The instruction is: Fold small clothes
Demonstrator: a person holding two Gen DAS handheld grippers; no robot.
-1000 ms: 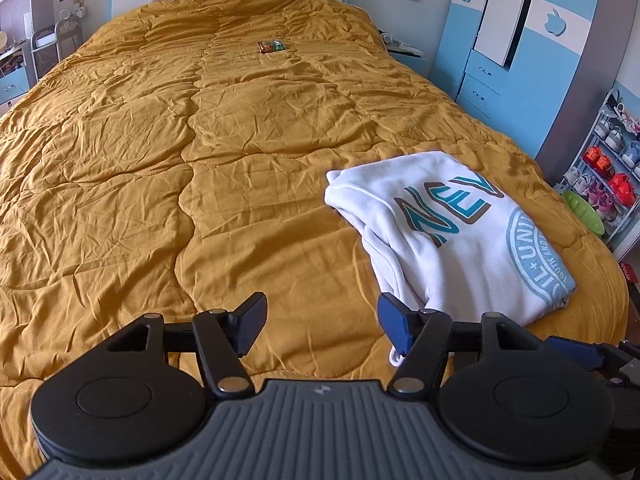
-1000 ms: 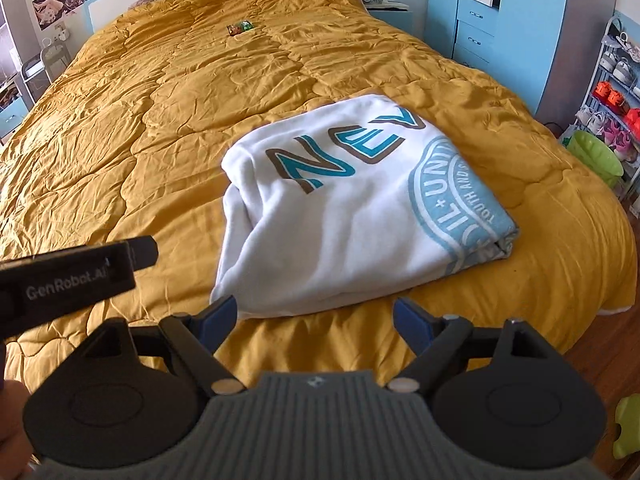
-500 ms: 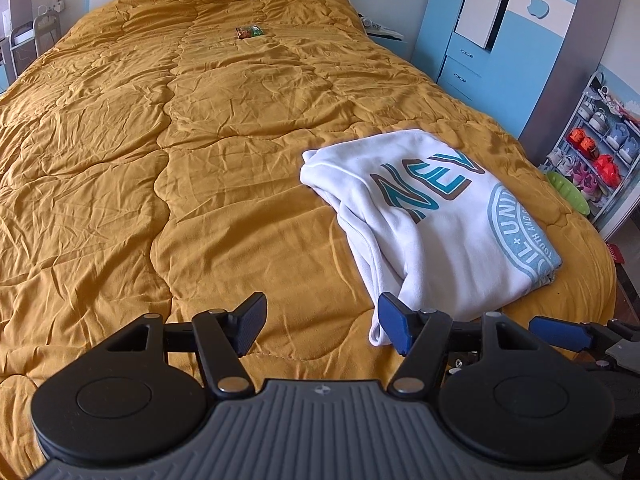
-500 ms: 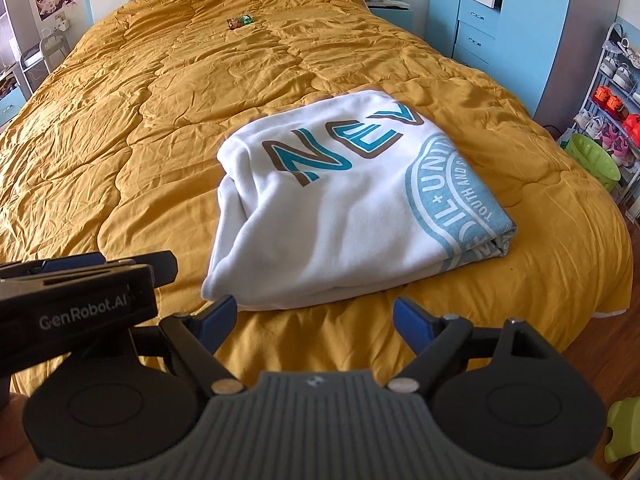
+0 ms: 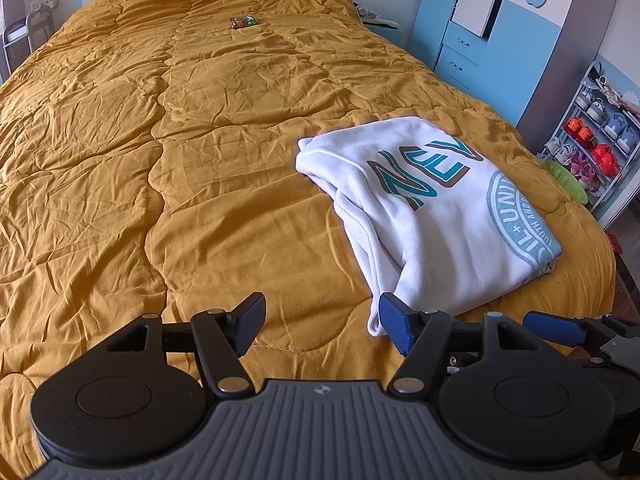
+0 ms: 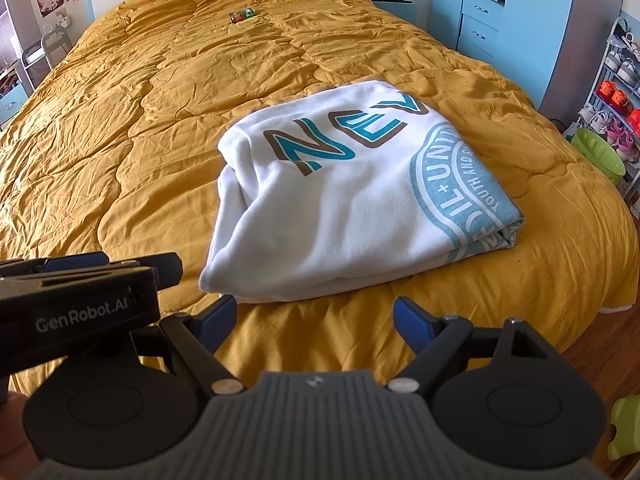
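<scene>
White fleece, printed with teal and brown letters and a round teal seal, the folded garment [image 6: 352, 204] lies on the near right part of the mustard quilt [image 5: 200, 160], close to the foot of the bed. Its layered edges face the near side and the right corner.

Both tools hover just short of it. The left gripper [image 5: 322, 322] has its jaws spread wide with nothing between them; its right pad sits over the garment's near corner in the picture, though contact cannot be told. The right gripper [image 6: 314, 316] is likewise wide apart and empty, just before the near edge.

Further out — a small orange and green packet [image 5: 243, 22] rests far up the quilt. Beside the bed stand a blue and white wardrobe [image 5: 492, 16], a shoe rack [image 5: 596, 140] and a green basin [image 6: 598, 154]. Nothing lies between the grippers and the garment.
</scene>
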